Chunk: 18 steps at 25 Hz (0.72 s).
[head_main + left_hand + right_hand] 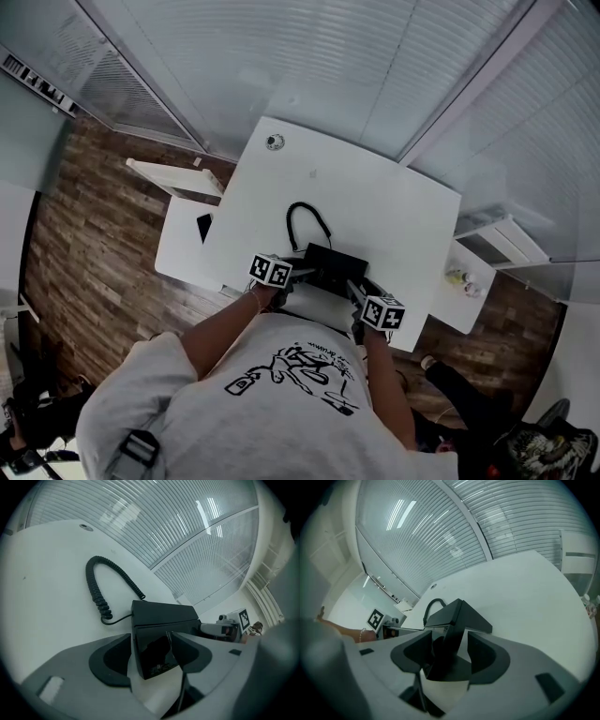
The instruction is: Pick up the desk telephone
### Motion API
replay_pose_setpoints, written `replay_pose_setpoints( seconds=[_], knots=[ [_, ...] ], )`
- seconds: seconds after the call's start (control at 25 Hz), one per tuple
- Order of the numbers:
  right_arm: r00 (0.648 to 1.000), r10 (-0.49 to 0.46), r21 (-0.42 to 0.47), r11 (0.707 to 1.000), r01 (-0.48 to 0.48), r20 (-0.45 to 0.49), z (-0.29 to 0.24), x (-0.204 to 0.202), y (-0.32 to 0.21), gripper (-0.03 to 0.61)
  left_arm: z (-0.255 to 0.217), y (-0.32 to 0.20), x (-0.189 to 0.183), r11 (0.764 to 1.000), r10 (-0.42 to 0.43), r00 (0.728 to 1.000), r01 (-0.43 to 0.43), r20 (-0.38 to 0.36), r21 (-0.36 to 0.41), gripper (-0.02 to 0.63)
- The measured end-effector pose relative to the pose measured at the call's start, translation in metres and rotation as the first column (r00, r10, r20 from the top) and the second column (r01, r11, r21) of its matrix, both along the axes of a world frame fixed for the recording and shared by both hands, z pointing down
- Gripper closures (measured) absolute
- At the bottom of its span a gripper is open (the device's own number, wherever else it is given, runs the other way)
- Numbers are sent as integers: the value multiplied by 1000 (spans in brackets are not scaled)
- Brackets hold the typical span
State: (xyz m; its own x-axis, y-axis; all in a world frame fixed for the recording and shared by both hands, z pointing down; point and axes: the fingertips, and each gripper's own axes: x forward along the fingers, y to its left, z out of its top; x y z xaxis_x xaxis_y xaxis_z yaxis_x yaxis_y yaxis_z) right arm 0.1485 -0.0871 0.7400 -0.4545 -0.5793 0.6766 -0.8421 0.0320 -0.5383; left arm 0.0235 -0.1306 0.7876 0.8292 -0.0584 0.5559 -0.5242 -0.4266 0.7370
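Note:
A black desk telephone (333, 262) rests on the white table (375, 206) near its front edge, with its coiled cord (305, 220) looping away behind it. My left gripper (302, 273) sits at the phone's left end and my right gripper (354, 287) at its right end. In the left gripper view the phone's (161, 616) near corner lies between the open jaws of the left gripper (150, 656), with a thin gap at the left pad. In the right gripper view the other corner (457, 616) stands between the spread jaws of the right gripper (450, 656), which do not press on it.
A round grommet (274, 142) marks the table's far corner. A low white side surface (183, 239) with a small black item (203, 227) adjoins the left side. Another white ledge (464, 281) with small objects is at the right. Glass walls with blinds enclose the back.

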Motion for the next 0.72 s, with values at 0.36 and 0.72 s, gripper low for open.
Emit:
replay_pose_setpoints(
  seconds=[0.36,0.72],
  knots=[
    [998,19,-9,1000,-18,57,2,-4,-2,379,2,-1,3,999,-21,999,20,-24,-35,357],
    [998,29,-20,999,-28,63,3,-3,-1,393,2,-2,2,999,-25,1000,25,-2,-27,360]
  ],
)
